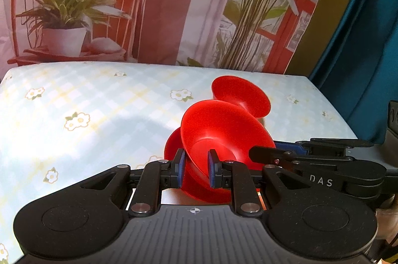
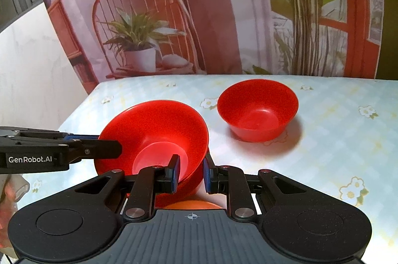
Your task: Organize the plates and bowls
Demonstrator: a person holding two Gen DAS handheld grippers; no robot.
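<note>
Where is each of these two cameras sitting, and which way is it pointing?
Left wrist view: sits on the left hand-held gripper, looks forward and down over the table; its fingers pinch the near red bowl's rim; the right hand-held gripper reaches in.
Right wrist view: sits on the right hand-held gripper, shut on the same bowl's opposite rim; a hand shows at left.
Shared: the held bowl, the second red bowl, the flowered tablecloth.

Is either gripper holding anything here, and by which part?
Both hold the same red bowl by its rim: the left gripper on one side, the right gripper on the other.
</note>
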